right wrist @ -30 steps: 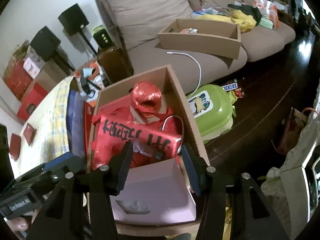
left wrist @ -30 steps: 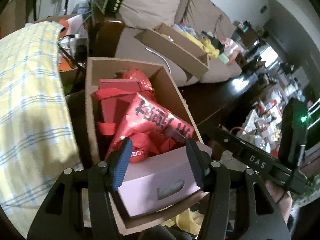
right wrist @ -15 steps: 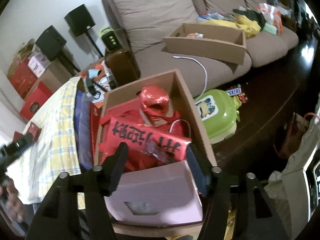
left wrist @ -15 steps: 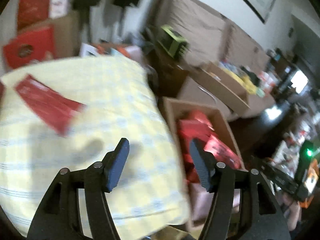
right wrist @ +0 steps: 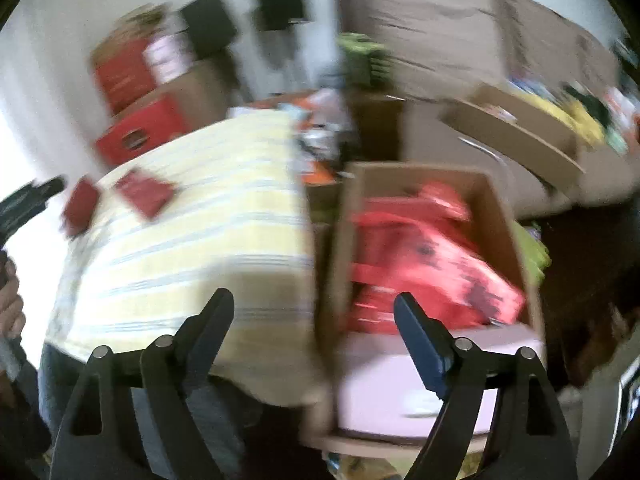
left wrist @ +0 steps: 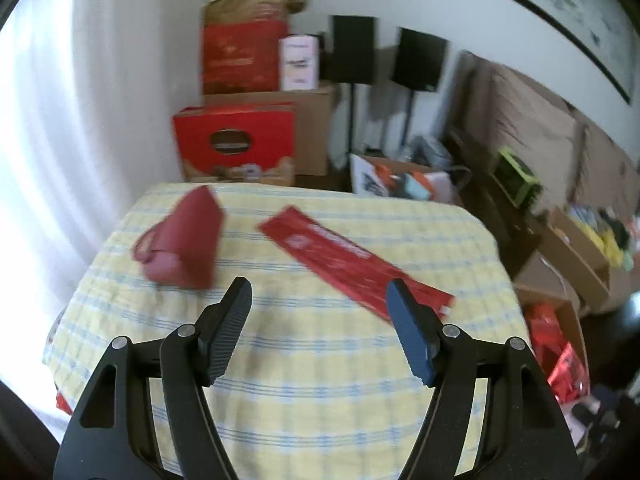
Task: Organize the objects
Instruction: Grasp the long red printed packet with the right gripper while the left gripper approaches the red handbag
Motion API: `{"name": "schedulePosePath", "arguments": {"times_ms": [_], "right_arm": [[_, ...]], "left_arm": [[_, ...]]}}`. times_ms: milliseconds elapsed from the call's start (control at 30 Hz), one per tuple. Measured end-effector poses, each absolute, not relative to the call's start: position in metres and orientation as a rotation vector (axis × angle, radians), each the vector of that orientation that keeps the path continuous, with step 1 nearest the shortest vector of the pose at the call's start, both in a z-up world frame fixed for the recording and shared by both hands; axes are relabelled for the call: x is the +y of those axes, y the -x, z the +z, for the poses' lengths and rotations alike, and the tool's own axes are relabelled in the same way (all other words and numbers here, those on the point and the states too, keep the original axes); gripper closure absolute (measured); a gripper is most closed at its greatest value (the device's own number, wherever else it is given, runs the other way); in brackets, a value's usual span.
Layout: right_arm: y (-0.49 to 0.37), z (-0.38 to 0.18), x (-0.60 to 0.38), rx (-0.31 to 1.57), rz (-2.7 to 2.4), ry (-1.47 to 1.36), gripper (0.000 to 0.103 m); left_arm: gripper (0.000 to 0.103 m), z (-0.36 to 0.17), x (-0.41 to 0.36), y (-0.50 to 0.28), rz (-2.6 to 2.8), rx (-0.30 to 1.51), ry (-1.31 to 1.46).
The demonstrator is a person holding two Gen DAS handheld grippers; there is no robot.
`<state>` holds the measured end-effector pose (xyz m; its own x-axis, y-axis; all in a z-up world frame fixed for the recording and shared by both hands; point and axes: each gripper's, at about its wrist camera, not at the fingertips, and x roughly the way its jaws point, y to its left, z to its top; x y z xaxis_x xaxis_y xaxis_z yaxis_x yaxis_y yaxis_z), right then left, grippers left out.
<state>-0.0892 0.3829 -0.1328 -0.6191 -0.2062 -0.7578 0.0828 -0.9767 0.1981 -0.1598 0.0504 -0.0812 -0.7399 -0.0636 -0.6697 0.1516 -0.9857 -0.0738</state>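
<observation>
1. Left wrist view, left of centre: one dark-red soft pouch with a loop handle point(left wrist: 182, 240), lying on the yellow-and-blue checked cloth over the table point(left wrist: 304, 364).
2. Centre: one long flat red paper packet point(left wrist: 352, 258) with white print, too blurred to read, well apart from the pouch.
3. Lower centre: left gripper point(left wrist: 320, 332), jaws spread and opening, nothing between them.
4. Right wrist view, lower centre: right gripper point(right wrist: 314, 336), jaws opening wide, empty.
5. Right of centre: one open brown cardboard box point(right wrist: 500, 216) beside the table, holding crumpled red bags point(right wrist: 424, 256) and one pale pink box point(right wrist: 384, 384). Black lettering unreadable.
</observation>
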Motion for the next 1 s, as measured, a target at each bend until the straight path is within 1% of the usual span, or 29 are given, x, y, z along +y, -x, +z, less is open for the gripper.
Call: {"name": "schedulePosePath", "arguments": {"times_ms": [67, 167, 233, 267, 300, 333, 433, 567, 700, 800, 867, 1000], "right_arm": [[0.105, -0.133, 0.348, -0.137, -2.629, -1.291, 0.019], [0.127, -0.123, 0.301, 0.078, -2.634, -1.285, 0.019], [0.140, -0.112, 0.274, 0.195, -2.611, -1.239, 0.011], [0.146, -0.108, 0.263, 0.246, -2.603, -1.212, 0.009], [0.153, -0.104, 0.251, 0.306, -2.597, -1.181, 0.003], [0.160, -0.101, 0.240, 0.357, -2.590, -1.152, 0.001], [0.181, -0.102, 0.216, 0.454, -2.546, -1.142, 0.001], [0.217, -0.114, 0.193, 0.441, -2.467, -1.184, 0.001], [0.245, -0.127, 0.166, 0.437, -2.357, -1.192, 0.001], [0.266, -0.137, 0.149, 0.430, -2.306, -1.216, 0.001], [0.282, -0.148, 0.142, 0.423, -2.279, -1.255, 0.001], [0.307, -0.164, 0.137, 0.416, -2.303, -1.275, 0.002]], "left_arm": [[0.036, -0.082, 0.032, 0.160, -2.778, 0.212, -1.082], [0.036, -0.082, 0.013, 0.159, -2.752, 0.238, -1.106], [0.036, -0.079, -0.001, 0.155, -2.755, 0.268, -1.086], [0.033, -0.077, -0.007, 0.154, -2.753, 0.273, -1.077], [0.029, -0.076, -0.012, 0.155, -2.749, 0.274, -1.067], [0.022, -0.075, -0.015, 0.154, -2.747, 0.272, -1.045], [0.022, -0.074, -0.026, 0.154, -2.743, 0.256, -0.999], [0.022, -0.078, -0.041, 0.156, -2.744, 0.263, -0.972], [0.022, -0.082, -0.058, 0.154, -2.715, 0.240, -0.881], [0.021, -0.088, -0.073, 0.157, -2.703, 0.253, -0.878], [0.006, -0.093, -0.082, 0.159, -2.680, 0.258, -0.879], [0.005, -0.101, -0.096, 0.160, -2.657, 0.279, -0.878]]}}
